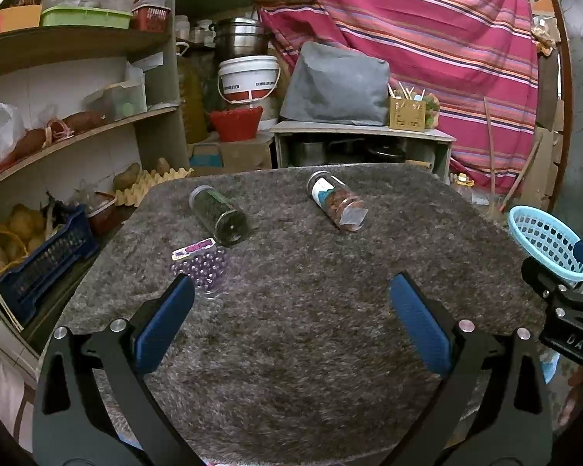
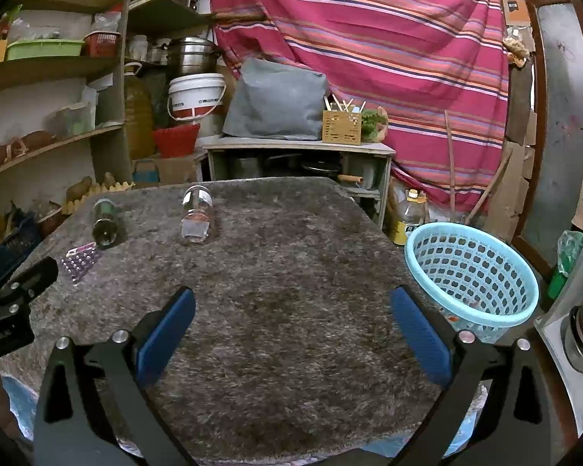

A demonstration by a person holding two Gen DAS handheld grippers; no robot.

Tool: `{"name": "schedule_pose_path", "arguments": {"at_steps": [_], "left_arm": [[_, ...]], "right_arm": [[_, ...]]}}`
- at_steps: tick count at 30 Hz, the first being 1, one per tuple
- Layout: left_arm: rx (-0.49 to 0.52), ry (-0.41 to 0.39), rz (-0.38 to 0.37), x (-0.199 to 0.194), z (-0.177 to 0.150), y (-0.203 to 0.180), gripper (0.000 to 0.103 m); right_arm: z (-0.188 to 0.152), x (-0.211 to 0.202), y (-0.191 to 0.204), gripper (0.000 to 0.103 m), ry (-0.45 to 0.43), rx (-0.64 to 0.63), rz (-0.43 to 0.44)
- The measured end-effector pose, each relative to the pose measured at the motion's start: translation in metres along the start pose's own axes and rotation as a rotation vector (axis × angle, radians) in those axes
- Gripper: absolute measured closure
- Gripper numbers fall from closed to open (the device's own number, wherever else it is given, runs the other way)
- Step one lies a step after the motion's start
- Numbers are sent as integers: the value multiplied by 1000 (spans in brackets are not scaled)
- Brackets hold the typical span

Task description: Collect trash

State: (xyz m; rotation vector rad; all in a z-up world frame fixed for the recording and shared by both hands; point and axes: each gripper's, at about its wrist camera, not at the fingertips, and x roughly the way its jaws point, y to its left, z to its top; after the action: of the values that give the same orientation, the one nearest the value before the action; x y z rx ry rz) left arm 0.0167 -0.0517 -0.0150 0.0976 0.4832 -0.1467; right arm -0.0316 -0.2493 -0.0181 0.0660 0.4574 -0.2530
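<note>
Three items are seen lying on the shaggy grey-brown carpeted table top (image 1: 291, 349), all ahead of the left gripper (image 1: 291, 291) and none touched by it. A clear packet of purple beads (image 1: 203, 264) lies just beyond the left blue pad. Just behind the packet, a clear jar with dark green contents (image 1: 219, 211) is laid on its side. A second jar with brown contents and a white-and-teal label (image 1: 336, 200) lies on its side further right, well apart from the first.

The left gripper is released, with jaws spread wide and nothing between them. The right gripper (image 2: 291, 291) is likewise spread wide and holds nothing; only bare carpet is seen between its pads. In the right wrist view, both jars and the packet are placed far to the left of this gripper, near the table's far left corner.

A light blue perforated plastic basket (image 2: 474, 272) is seen off the table's right edge, beside the right gripper. Whether anything of note lies in it cannot be told.

The pile of the surface is long and matted. Behind the table, a striped red cloth (image 1: 427, 39) is hung. Curved wooden shelves (image 1: 77, 39) are noted at left, with a white bucket (image 1: 248, 77) and a grey cover (image 1: 336, 85) on a low cabinet.
</note>
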Motion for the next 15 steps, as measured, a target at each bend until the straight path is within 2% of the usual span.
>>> {"name": "schedule_pose_path", "arguments": {"at_steps": [15], "left_arm": [[7, 1, -9, 0, -1, -1, 5]], "right_arm": [[-2, -1, 2, 4, 3, -3, 6]]}}
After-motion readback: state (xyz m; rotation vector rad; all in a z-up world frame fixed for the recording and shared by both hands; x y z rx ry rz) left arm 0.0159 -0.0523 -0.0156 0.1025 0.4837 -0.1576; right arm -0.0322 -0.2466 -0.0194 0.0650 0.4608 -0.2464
